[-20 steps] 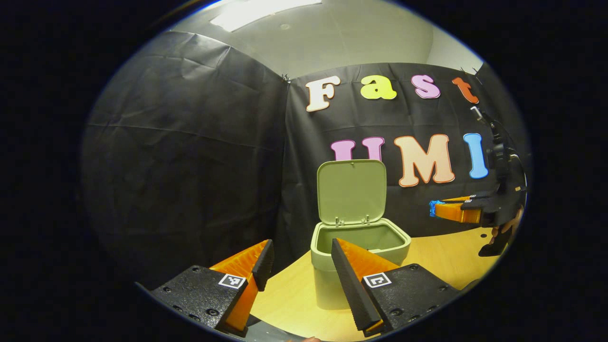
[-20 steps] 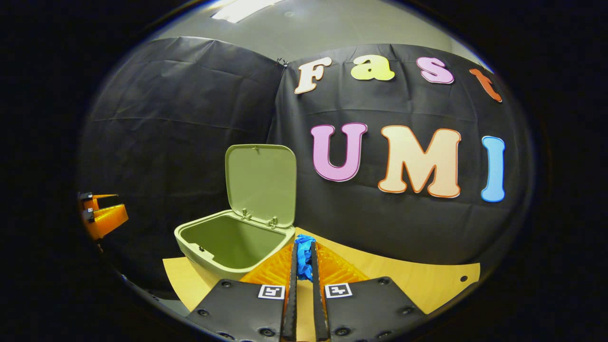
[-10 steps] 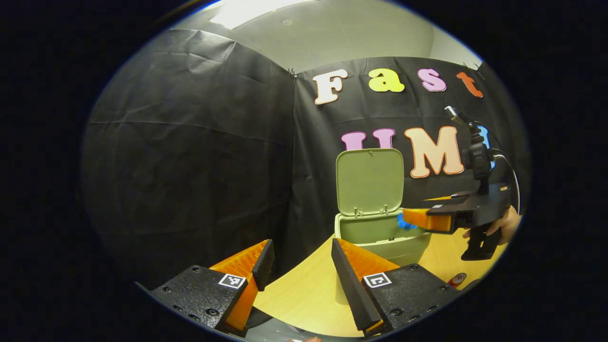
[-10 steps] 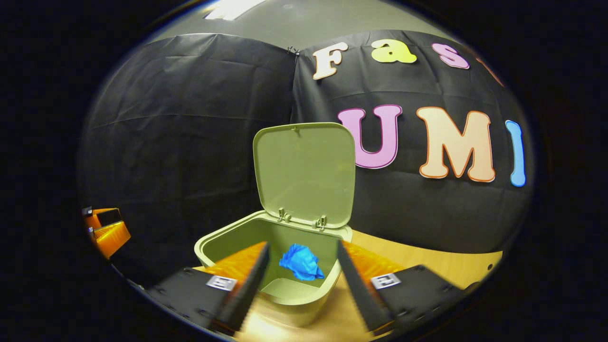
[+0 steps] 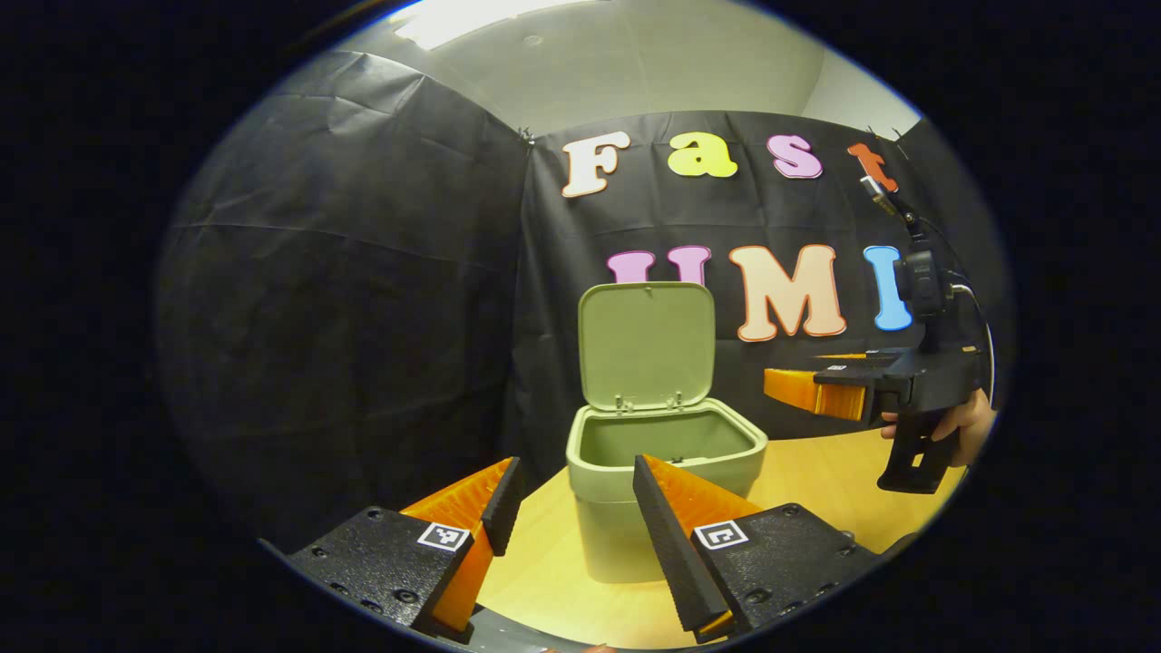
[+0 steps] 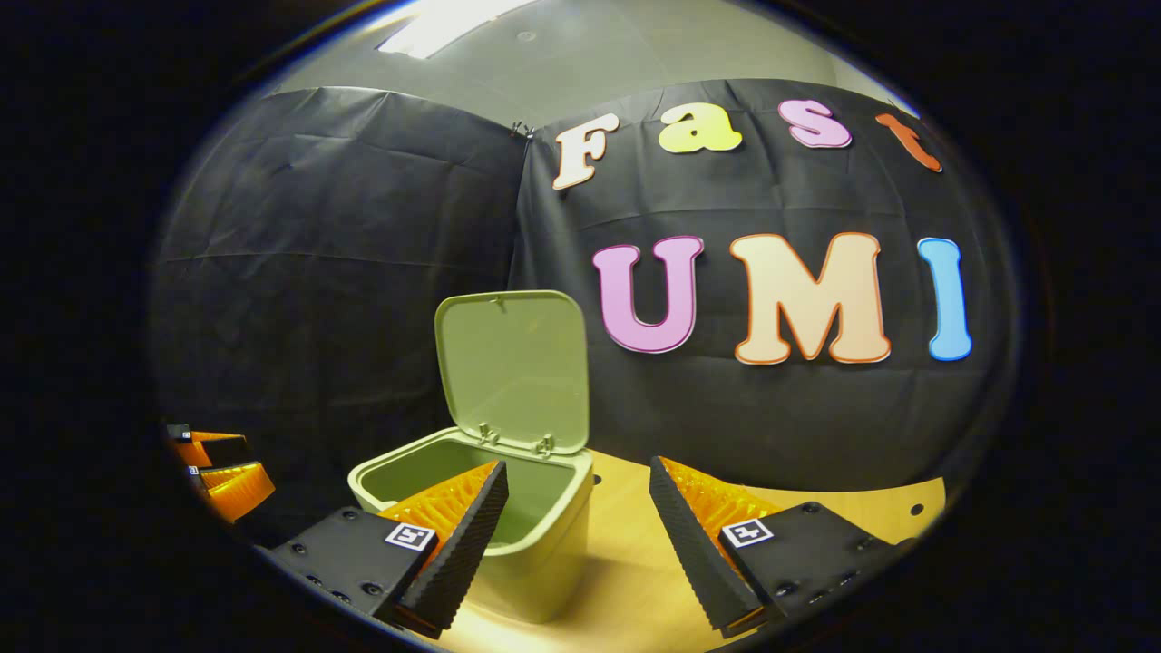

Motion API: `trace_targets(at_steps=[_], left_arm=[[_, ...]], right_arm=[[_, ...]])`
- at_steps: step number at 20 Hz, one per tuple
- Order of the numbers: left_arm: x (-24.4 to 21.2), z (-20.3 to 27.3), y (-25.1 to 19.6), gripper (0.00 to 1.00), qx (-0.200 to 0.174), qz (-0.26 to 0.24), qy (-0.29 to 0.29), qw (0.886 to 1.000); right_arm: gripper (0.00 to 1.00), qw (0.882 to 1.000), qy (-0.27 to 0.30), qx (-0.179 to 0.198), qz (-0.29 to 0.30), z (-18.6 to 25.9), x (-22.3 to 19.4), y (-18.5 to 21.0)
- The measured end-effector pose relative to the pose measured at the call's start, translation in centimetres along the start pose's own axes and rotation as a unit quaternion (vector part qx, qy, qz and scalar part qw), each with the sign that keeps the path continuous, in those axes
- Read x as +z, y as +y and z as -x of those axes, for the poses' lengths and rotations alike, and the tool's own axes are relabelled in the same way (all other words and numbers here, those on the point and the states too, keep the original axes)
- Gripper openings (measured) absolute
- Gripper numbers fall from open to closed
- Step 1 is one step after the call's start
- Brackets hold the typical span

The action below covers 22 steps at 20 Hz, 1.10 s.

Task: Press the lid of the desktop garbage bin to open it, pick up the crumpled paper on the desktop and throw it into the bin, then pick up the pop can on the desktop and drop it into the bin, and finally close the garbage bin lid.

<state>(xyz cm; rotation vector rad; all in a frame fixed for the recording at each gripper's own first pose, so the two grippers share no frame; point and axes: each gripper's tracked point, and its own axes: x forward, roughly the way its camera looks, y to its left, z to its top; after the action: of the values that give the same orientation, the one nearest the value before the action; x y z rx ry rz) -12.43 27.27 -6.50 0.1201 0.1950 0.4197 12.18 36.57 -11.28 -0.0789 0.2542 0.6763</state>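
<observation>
Both grippers stand with their fingers spread wide and nothing between them: the left gripper (image 5: 570, 508) hangs near the front edge of the desktop (image 5: 553, 580), its fingers framing the garbage bin (image 5: 667, 494), and the right gripper (image 6: 576, 531) hovers just right of the bin, a little above its rim, held by a hand (image 5: 961, 422) at the right of the left gripper view. The lid (image 5: 646, 345) stands upright on its hinges at the far side of the bin, against the booth's black wall, so the opening step looks done. No crumpled paper lies on the bare wood that shows, and none can be made out in the part of the bin's inside that is visible; my judgement is that the paper step is finished or all but finished, though I cannot confirm it from here. The pop can is not somewhere I can place. The step in hand seems to be the turn toward the can: the next move calls for swinging an empty gripper down to the desktop to find it, closing across its round body, lifting it clear of the rim and letting go over the opening.
</observation>
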Motion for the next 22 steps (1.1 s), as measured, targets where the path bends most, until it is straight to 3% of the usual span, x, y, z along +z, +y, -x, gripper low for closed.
trace_targets(at_steps=[11,22], left_arm=[[-0.4,-0.5,-13.1,0.76,-0.134,0.016,0.007,0.991],[-5.0,0.9,-24.4,0.75,-0.247,0.03,0.068,0.966]], right_arm=[[0.98,0.994,-0.014,-0.109,0.021,9.2,-0.1,-11.9],[0.98,0.979,0.015,-0.201,0.008,17.9,-3.5,-20.3]])
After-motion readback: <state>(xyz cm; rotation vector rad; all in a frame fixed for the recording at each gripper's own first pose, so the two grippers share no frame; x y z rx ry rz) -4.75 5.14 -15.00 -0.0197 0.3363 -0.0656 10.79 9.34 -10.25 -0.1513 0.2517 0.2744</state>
